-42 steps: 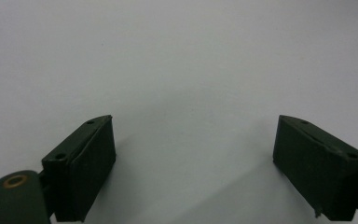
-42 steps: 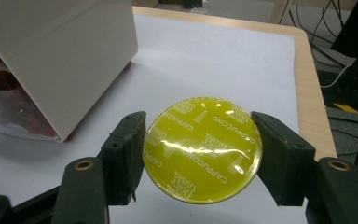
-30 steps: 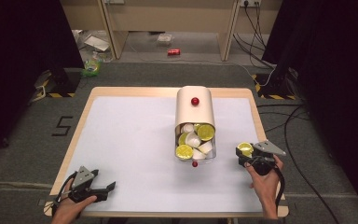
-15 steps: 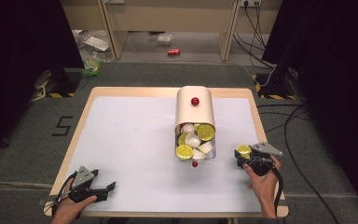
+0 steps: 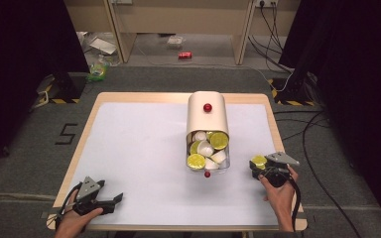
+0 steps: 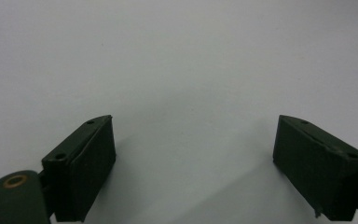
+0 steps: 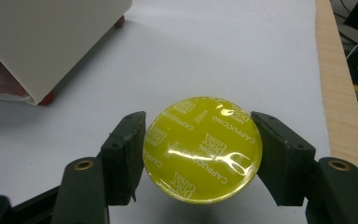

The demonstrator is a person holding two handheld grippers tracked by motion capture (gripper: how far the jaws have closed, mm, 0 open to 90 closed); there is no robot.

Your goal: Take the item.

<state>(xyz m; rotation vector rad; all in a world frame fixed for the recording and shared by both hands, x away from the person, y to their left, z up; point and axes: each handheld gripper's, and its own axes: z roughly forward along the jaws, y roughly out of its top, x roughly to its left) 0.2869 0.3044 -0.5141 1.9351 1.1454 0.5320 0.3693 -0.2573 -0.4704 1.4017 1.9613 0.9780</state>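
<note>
Right gripper (image 7: 200, 154) shifted slightly, round glossy-foiled capsule (image 7: 203, 149)

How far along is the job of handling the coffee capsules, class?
Done: one yellow capsule is out of the container. In hand: the right gripper is shut on it, beside the container over the table. Left: several capsules remain inside; the left gripper is open, holding nothing.
</note>
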